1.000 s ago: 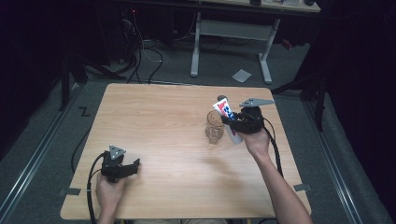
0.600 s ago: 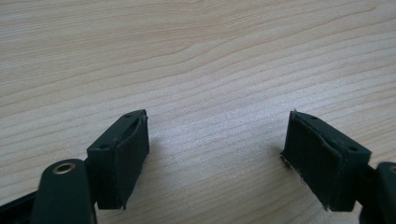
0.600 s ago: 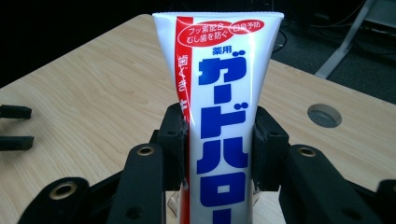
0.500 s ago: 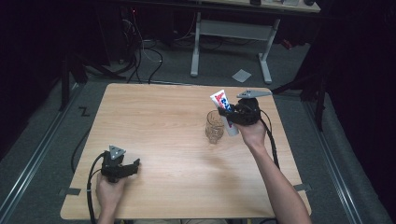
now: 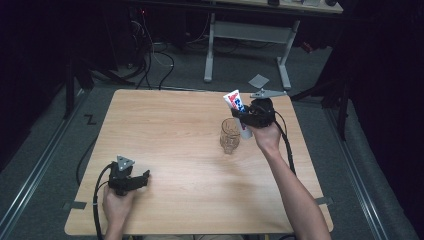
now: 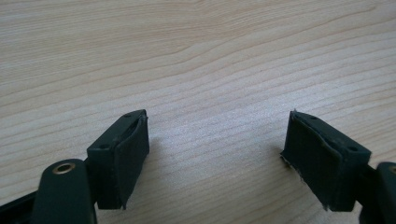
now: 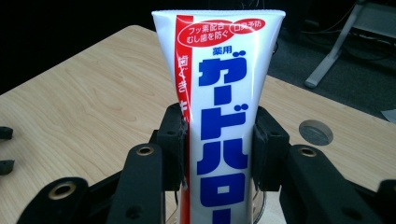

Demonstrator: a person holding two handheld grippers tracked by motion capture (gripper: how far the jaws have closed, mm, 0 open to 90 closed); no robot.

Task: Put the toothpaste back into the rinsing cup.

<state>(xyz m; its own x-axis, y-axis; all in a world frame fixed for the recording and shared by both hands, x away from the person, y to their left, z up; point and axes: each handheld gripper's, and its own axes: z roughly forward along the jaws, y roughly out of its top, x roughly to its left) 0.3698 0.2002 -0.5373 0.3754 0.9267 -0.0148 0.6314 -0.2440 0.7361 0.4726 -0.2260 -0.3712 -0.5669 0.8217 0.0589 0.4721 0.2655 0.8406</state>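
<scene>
- Since a second ago my right gripper has carried the toothpaste tube a little to the left and up; the tube now stands more upright, right behind the glass.
- My right gripper is clamped on the tube: in the right gripper view both pads press its white sides, crimped end up, blue and red print facing the camera.
- The tube's lower end sits at the glass's far right rim; I cannot tell whether it touches.
- The glass stands upright on the desk, right of centre.
- My left gripper rests at the near left of the desk, well apart from the glass, where it was before.
- In the left gripper view its jaws stand wide apart over bare wood, holding nothing.
</scene>
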